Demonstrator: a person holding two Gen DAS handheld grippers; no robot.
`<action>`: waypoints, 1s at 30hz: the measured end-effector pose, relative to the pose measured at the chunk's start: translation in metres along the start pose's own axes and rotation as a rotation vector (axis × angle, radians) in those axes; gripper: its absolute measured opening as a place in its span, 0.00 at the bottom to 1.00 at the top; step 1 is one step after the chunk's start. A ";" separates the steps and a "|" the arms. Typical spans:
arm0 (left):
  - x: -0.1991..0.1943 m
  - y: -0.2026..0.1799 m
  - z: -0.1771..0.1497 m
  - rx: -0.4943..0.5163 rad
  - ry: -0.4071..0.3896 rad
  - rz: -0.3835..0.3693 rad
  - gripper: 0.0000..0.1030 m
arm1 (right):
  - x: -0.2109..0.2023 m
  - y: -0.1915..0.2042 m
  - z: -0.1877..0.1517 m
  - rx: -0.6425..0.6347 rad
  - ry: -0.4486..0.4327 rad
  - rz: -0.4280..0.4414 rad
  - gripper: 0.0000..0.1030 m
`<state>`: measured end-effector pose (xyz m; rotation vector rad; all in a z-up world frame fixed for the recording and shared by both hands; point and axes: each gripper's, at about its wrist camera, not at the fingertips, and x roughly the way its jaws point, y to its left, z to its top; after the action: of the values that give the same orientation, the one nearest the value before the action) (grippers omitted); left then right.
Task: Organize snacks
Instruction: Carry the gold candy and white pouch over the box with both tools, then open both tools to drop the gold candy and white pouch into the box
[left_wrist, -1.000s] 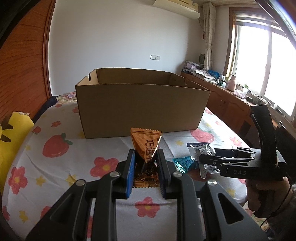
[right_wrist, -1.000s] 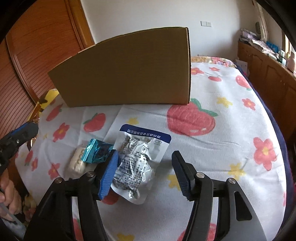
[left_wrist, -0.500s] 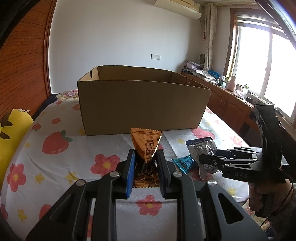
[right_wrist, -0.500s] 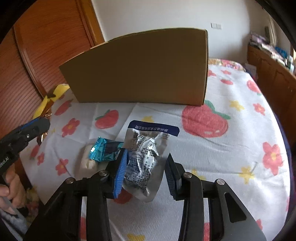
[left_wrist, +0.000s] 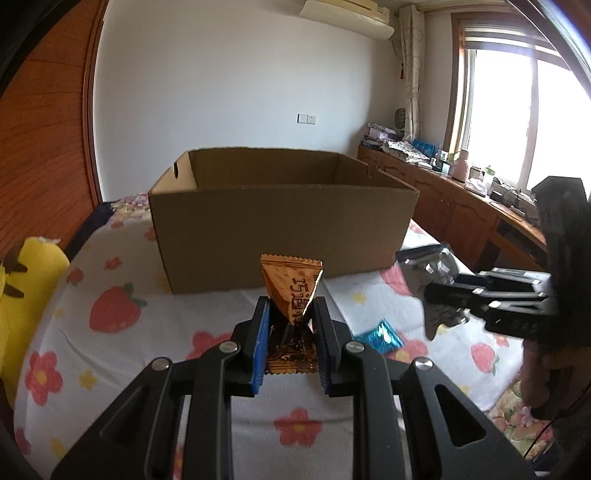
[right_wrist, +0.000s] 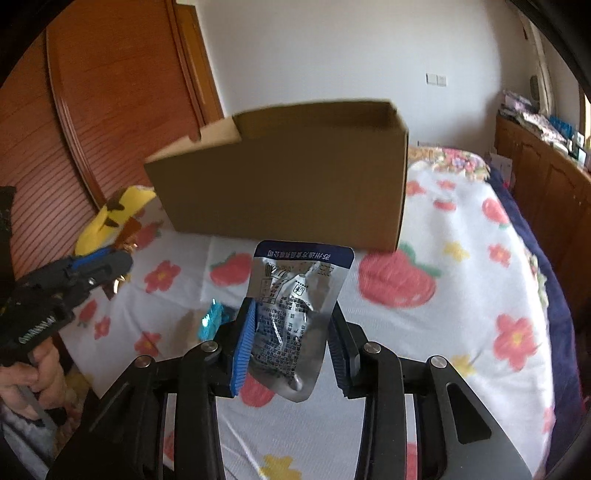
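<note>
My left gripper is shut on an orange snack packet and holds it above the cloth, in front of the open cardboard box. My right gripper is shut on a silver pouch with a blue band, lifted off the cloth and facing the box. The right gripper also shows in the left wrist view, with the pouch in it. A teal wrapped candy lies on the cloth between the grippers; it also shows in the right wrist view. The left gripper appears at the left of the right wrist view.
The table wears a white cloth with strawberries and flowers. A yellow plush toy sits at the left edge. A wooden sideboard with clutter runs along the right under the window. A wooden door stands behind the box.
My right gripper closed on the silver pouch and lifted it off the cloth toward the box. My left gripper kept the orange packet and rose slightly.
</note>
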<state>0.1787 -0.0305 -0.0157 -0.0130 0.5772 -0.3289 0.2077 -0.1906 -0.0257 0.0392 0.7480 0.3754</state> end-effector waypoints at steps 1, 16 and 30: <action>0.002 0.001 0.006 0.005 -0.005 -0.001 0.19 | -0.005 0.000 0.007 -0.009 -0.014 -0.001 0.36; 0.047 0.020 0.105 0.093 -0.088 0.045 0.19 | -0.001 -0.004 0.117 -0.116 -0.191 0.013 0.36; 0.115 0.033 0.137 0.089 -0.039 0.087 0.25 | 0.067 -0.041 0.147 -0.029 -0.143 0.042 0.36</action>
<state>0.3533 -0.0459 0.0345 0.0913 0.5222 -0.2695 0.3646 -0.1915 0.0317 0.0535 0.6006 0.4186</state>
